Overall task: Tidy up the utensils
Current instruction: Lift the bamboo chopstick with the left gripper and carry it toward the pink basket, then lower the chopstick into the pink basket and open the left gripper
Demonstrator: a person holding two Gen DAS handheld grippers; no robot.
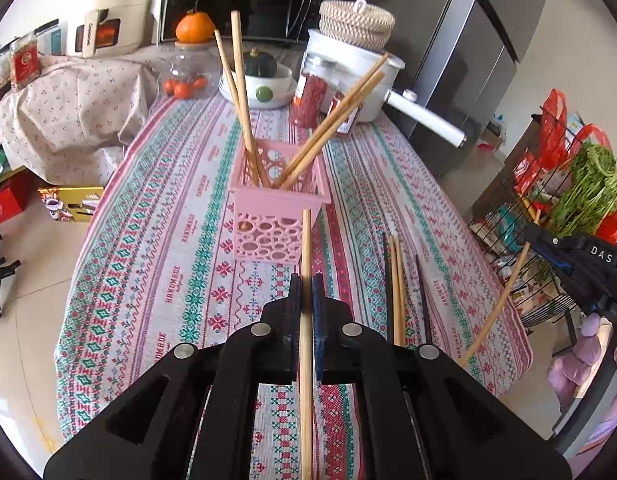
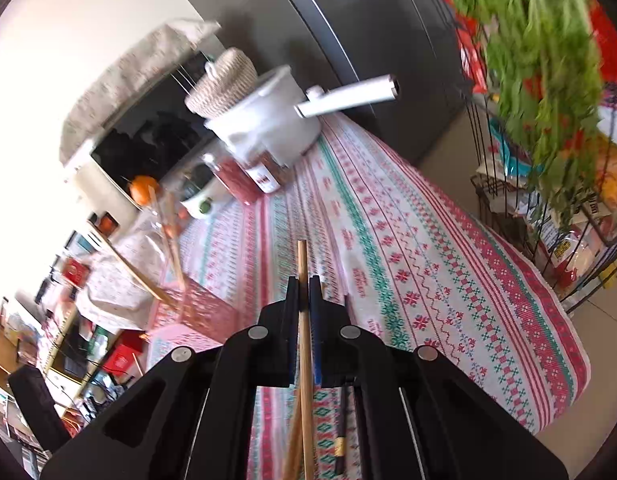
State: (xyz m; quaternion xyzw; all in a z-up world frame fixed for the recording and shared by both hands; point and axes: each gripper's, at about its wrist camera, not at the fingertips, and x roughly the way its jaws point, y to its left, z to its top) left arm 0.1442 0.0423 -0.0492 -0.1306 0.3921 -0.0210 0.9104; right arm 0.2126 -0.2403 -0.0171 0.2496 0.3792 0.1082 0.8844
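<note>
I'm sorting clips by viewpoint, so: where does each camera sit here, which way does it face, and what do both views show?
Left wrist: on the left gripper, shut on a chopstick, facing the pink basket; the right gripper shows at far right.
Right wrist: on the right gripper, shut on a chopstick, tilted, facing along the tablecloth.
Shared: white pot, tablecloth, pink basket.

Open patterned tablecloth (image 1: 156, 264) lies left of the pink perforated utensil basket (image 1: 274, 216). Four wooden chopsticks (image 1: 244, 112) fan out over its mouth, leaving a gap between the pairs. Loose chopsticks (image 1: 397, 292) lie on the cloth to its right, and jars (image 1: 310, 94) and a white pot (image 1: 362, 80) crowd the table behind.
</note>
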